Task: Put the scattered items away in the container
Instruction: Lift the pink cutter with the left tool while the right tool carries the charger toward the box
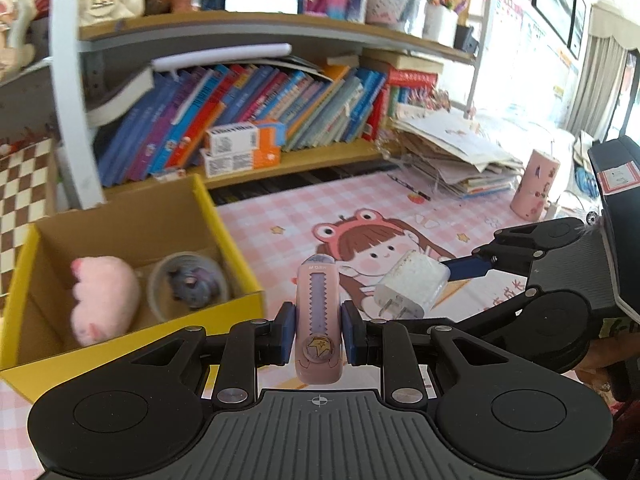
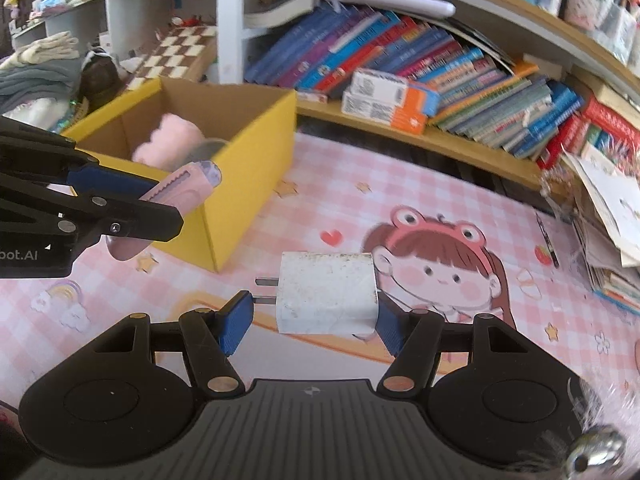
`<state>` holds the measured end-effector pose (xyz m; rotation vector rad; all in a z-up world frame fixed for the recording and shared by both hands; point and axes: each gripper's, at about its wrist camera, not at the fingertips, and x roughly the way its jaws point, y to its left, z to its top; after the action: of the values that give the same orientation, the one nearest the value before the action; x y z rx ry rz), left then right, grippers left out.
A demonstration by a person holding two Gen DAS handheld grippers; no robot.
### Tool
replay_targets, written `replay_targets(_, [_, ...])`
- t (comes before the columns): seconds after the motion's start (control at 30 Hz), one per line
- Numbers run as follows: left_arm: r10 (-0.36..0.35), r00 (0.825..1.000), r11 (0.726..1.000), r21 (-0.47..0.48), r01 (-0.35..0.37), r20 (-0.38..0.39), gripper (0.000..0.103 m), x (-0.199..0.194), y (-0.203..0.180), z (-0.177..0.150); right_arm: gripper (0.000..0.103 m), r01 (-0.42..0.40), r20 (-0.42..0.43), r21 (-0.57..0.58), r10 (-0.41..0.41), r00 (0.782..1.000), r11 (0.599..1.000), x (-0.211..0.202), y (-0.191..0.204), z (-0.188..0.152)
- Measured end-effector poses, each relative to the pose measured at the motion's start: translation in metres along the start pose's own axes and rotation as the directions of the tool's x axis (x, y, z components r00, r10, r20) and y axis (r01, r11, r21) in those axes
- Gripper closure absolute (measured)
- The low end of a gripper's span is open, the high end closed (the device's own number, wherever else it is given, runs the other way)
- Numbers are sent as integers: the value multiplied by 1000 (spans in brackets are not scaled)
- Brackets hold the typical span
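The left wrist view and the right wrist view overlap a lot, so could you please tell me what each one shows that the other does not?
Only the left wrist view shows the round cup inside the box beside the plush, and a pink tumbler standing at the mat's far right.

Only the right wrist view shows the charger's prongs reaching the left pad of the right gripper, plus folded blankets at far left.

Both show the yellow box holding the pink plush, the left gripper clamping the pink eraser, and the white charger.

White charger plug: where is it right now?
The white charger plug sits between the right gripper fingers above the pink mat, right of the yellow box, prongs pointing left in the right wrist view.
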<state>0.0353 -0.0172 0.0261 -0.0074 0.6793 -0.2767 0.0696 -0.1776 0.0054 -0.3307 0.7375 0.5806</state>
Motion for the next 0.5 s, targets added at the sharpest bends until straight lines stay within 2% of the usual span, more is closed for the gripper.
replay_targets(0.5, [22,994,999,-42,-17,108,80,-40,62,-1,41,20,80,-90,-13,997,996,-6,63,45])
